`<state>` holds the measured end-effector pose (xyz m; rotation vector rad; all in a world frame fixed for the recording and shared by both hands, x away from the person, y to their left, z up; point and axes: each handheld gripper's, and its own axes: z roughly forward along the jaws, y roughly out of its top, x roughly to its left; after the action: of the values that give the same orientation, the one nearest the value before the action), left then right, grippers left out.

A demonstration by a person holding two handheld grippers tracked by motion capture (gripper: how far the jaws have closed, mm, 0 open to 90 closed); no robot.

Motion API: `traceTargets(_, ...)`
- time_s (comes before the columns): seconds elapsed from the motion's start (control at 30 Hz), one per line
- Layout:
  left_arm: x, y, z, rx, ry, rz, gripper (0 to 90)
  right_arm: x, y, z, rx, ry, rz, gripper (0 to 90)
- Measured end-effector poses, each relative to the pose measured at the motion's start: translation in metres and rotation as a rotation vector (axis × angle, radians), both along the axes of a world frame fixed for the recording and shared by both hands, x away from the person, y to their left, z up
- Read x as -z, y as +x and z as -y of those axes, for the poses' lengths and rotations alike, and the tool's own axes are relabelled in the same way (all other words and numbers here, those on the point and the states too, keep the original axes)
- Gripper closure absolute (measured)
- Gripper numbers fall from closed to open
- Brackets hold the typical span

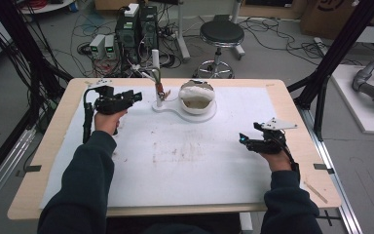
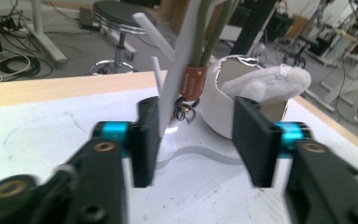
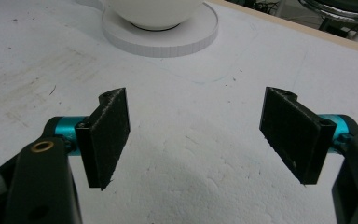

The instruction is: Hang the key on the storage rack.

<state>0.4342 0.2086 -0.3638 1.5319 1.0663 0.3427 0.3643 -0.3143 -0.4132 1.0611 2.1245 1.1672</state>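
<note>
Left gripper (image 2: 193, 140) jaws wide near upright white stand post (image 2: 182, 65); right gripper (image 3: 196, 135) jaws wide over mat (image 3: 205, 186).

the desk (image 1: 297, 124) has a pale wood edge under a rough, matt white foam sheet (image 1: 185, 165), stained brown mid-frame. a glossy white bowl (image 2: 219, 114) holds crumpled cloth (image 2: 270, 84). matt black, grainy plastic pads (image 3: 109, 135) face the right hand-held gripper (image 3: 198, 137).

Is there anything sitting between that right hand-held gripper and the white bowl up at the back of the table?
Nothing visible. Between the right hand-held gripper and the white bowl lies bare white mat; its jaws are open with only mat between them.
</note>
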Motion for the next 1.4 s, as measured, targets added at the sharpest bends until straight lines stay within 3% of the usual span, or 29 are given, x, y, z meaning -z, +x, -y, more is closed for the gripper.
traceTargets(0.13, 0.007, -0.013, -0.010, -0.021, -0.030, 0.041, 22.9, 0.000, 0.000, 0.000, -0.002, -0.004, -0.003, 24.5)
traceTargets(0.2, 0.010, -0.021, -0.016, -0.005, -0.027, 0.083, 21.8, 0.000, -0.001, -0.001, -0.007, -0.006, 0.006, 24.5)
traceTargets(0.37, 0.016, -0.038, -0.024, 0.026, 0.027, 0.170, 21.4, 0.000, -0.001, -0.003, -0.015, -0.008, 0.007, 24.4)
traceTargets(0.47, 0.022, -0.051, -0.026, 0.056, 0.056, 0.197, 21.4, 0.000, 0.000, -0.003, -0.019, -0.010, 0.004, 24.2)
traceTargets(0.63, 0.031, -0.071, -0.024, 0.047, 0.140, 0.202, 19.2, 0.003, 0.002, -0.004, -0.026, -0.017, -0.009, 21.7)
traceTargets(0.77, 0.042, -0.080, -0.025, 0.011, 0.124, 0.195, 18.1, 0.004, 0.003, -0.004, -0.028, -0.007, -0.018, 21.3)
traceTargets(0.9, 0.040, -0.082, -0.026, -0.012, 0.128, 0.211, 18.2, 0.005, 0.003, -0.002, -0.029, 0.004, -0.023, 21.3)
traceTargets(1.4, 0.047, -0.086, -0.026, -0.010, 0.124, 0.191, 18.4, 0.003, -0.001, -0.003, -0.029, -0.020, -0.012, 21.3)
